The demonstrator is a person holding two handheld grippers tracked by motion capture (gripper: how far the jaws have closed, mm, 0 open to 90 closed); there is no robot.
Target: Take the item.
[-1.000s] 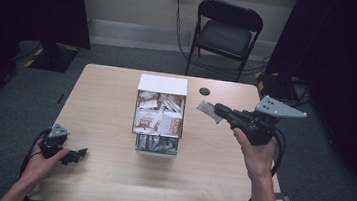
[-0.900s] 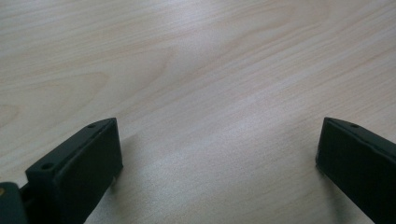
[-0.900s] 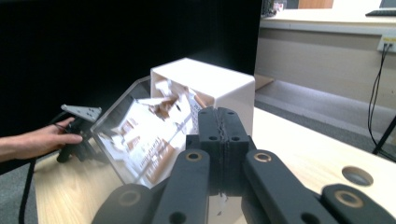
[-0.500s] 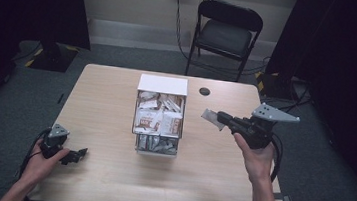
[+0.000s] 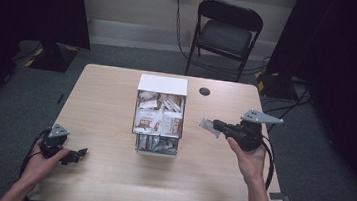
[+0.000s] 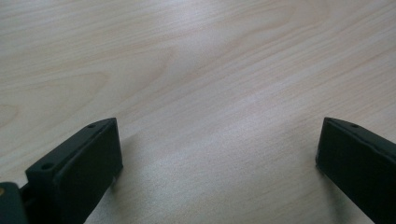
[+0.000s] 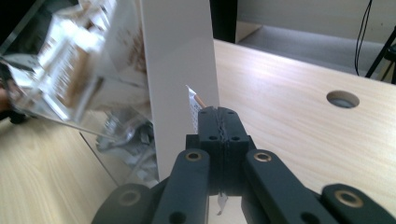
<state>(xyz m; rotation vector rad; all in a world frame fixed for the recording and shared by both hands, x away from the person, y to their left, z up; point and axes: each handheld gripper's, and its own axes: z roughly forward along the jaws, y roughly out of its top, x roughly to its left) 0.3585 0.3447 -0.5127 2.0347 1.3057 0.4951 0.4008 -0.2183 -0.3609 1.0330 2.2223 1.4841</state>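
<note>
Already the right gripper (image 5: 215, 126) had its jaws pressed together on a small white packet (image 5: 207, 125), held just off the right wall of the clear organizer box (image 5: 158, 123) full of packets. By my reading the pick was done and setting it down remained. The left gripper (image 5: 76, 154) rested on the table (image 5: 106, 103), jaws spread and empty, well apart from the box.
</note>
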